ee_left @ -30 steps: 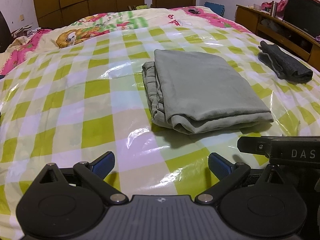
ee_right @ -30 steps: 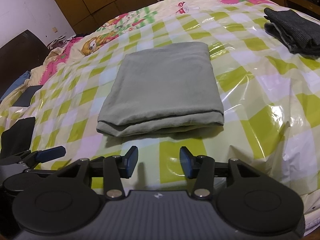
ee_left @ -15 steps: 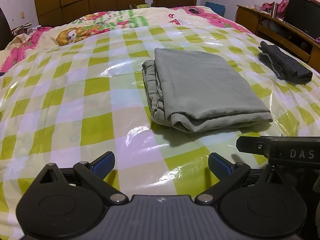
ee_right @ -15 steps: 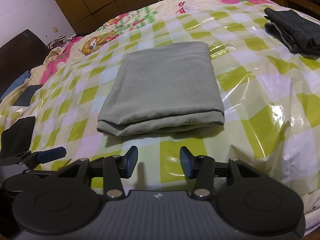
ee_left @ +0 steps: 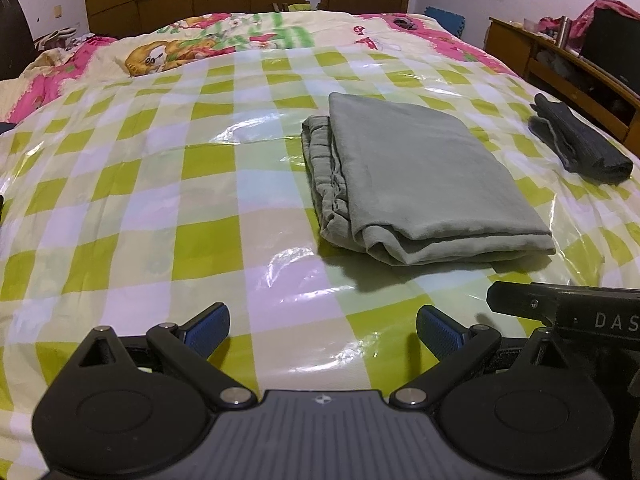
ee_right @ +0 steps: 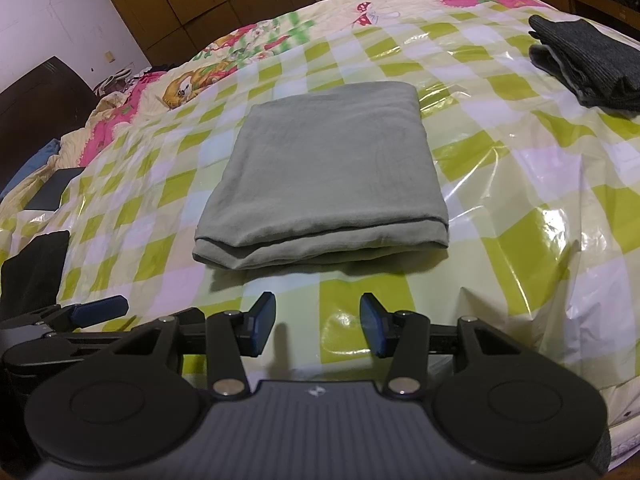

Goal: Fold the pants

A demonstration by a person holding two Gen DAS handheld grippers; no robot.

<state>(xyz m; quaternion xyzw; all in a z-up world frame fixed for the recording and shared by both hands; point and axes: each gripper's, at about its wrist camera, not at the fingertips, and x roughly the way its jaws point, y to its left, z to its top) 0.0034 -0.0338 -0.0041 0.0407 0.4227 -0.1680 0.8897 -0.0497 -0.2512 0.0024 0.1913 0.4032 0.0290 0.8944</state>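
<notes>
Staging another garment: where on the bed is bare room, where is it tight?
Widest bare patch: the checked plastic sheet left of the folded grey-green pants, up to the cartoon quilt. A narrower strip lies between the pants and the folded dark grey garment. Tightest near both open grippers.

Grey-green pants seen folded into flat rectangle on green-checked plastic sheet, gathered waistband layers exposed along left edge. Dark folded garment laid well apart at right. Left gripper held above sheet, near pants, jaws spread wide, nothing gripped. Right gripper partly seen at right edge.
</notes>
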